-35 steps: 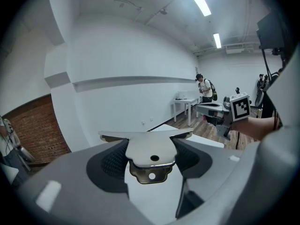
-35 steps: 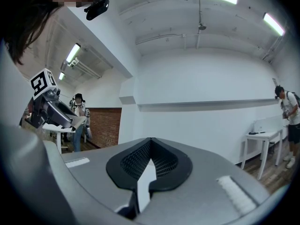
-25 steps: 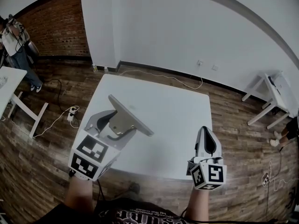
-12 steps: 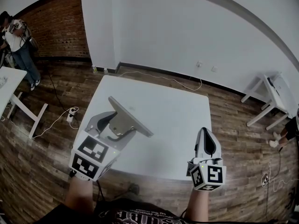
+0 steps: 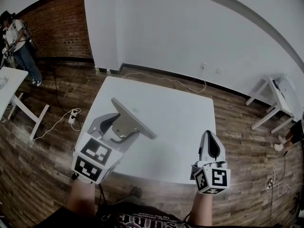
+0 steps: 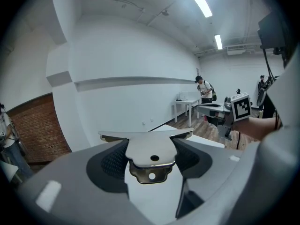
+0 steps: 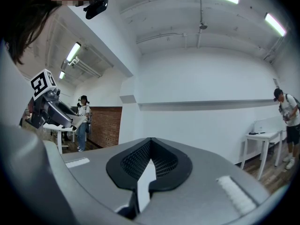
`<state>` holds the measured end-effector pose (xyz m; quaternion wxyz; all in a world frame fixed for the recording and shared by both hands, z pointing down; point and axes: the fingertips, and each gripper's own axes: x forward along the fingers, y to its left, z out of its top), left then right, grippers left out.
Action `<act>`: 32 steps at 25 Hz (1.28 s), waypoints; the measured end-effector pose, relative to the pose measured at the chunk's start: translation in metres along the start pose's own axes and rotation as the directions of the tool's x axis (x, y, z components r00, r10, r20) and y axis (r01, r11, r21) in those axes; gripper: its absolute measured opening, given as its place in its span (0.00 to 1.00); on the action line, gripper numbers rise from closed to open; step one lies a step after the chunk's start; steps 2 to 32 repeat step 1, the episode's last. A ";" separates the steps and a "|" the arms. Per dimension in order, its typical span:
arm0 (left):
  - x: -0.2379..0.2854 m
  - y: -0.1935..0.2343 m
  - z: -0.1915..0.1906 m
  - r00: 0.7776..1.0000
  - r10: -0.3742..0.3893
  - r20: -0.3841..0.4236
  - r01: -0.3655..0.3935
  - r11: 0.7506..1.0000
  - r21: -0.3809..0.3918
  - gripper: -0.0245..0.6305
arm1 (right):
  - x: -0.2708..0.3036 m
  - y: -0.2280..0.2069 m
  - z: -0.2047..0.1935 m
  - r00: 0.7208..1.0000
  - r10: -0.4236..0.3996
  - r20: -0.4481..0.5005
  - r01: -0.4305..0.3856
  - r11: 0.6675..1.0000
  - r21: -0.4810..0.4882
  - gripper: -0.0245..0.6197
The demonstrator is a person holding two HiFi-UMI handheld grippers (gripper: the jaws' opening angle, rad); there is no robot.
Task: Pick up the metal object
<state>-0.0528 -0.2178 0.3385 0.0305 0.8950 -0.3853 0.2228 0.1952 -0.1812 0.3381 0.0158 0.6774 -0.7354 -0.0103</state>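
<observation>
The metal object [image 5: 133, 119] is a flat grey T-shaped plate with a holed tab, held up above the white table [image 5: 166, 103]. My left gripper [image 5: 117, 123] is shut on it: in the left gripper view the plate [image 6: 150, 150] lies across between both dark pads, its wide bar pointing away from me. My right gripper [image 5: 209, 145] hangs over the table's near right edge, shut, with nothing in it. In the right gripper view its jaws [image 7: 148, 165] meet at the tip.
The table stands on a wooden floor by a white wall. A second white table [image 5: 277, 95] is at the far right, and another [image 5: 8, 81] at the far left. A person [image 5: 17, 44] stands by the brick wall. Cables and a power strip [image 5: 73, 114] lie left of the table.
Both grippers stay where they were, the left one still holding the plate. The person by the brick wall has shifted a little.
</observation>
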 end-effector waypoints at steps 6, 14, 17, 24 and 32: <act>0.000 0.000 0.000 1.000 -0.001 0.000 0.001 1.000 0.000 0.49 | 0.000 0.000 0.000 1.000 0.000 -0.001 0.000 1.000 0.000 0.05; 0.000 0.000 0.000 1.000 -0.001 0.000 0.001 1.000 0.000 0.49 | 0.000 0.000 0.000 1.000 0.000 -0.001 0.000 1.000 0.000 0.05; 0.000 0.000 0.000 1.000 -0.001 0.000 0.001 1.000 0.000 0.49 | 0.000 0.000 0.000 1.000 0.000 -0.001 0.000 1.000 0.000 0.05; 0.000 0.000 0.000 1.000 -0.001 0.000 0.001 1.000 0.000 0.49 | 0.000 0.000 0.000 1.000 0.000 -0.001 0.000 1.000 0.000 0.05; 0.000 0.000 0.000 1.000 -0.001 0.000 0.001 1.000 0.000 0.49 | 0.000 0.000 0.000 1.000 0.000 -0.001 0.000 1.000 0.000 0.05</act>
